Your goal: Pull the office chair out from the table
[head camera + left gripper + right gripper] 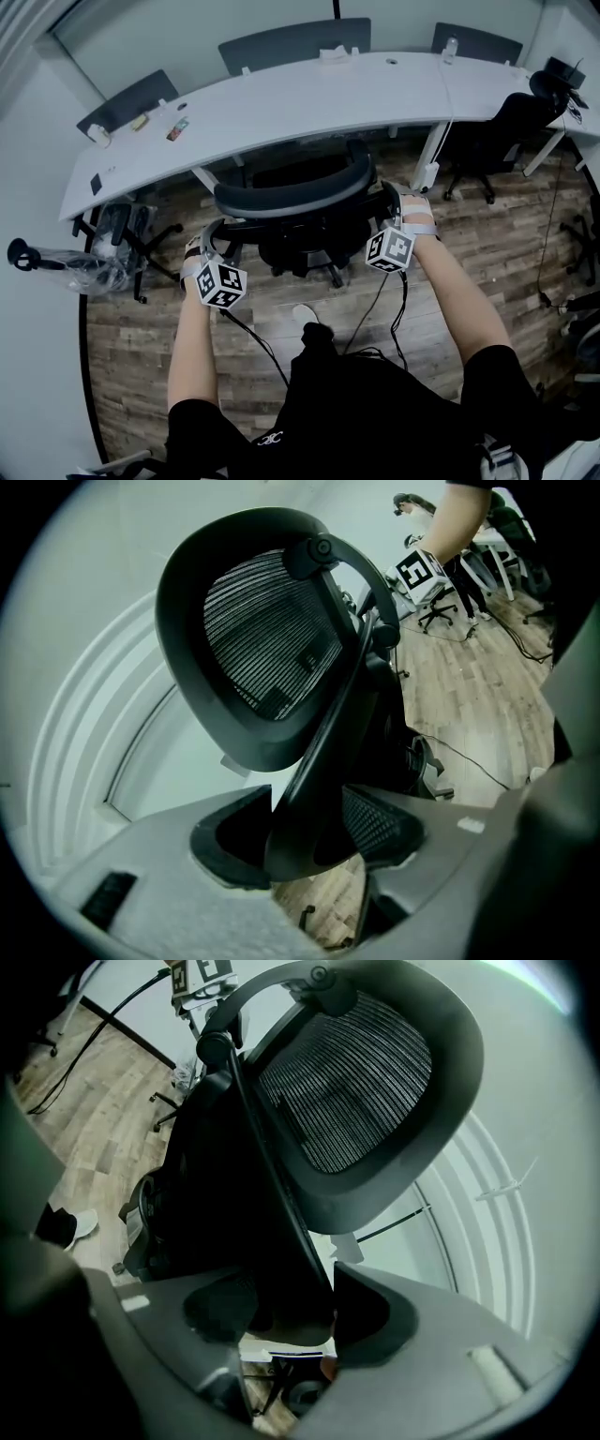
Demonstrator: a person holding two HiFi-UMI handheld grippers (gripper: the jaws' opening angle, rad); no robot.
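Observation:
A black office chair (292,200) with a mesh back stands on the wood floor, in front of the curved white table (281,105). In the head view my left gripper (208,236) is at the left side of the chair's back and my right gripper (390,202) at the right side. The left gripper view has the mesh backrest (262,639) above, and the left gripper (305,841) is shut on the black bar of the back frame. From the right gripper view the backrest (366,1082) fills the top, and the right gripper (281,1312) clamps the frame bar on its side.
Another black chair (131,230) stands at the left by the wall, and one more (497,131) at the right under the table. Grey chairs (291,42) line the table's far side. Small items (176,128) lie on the table. Cables (375,309) trail across the floor.

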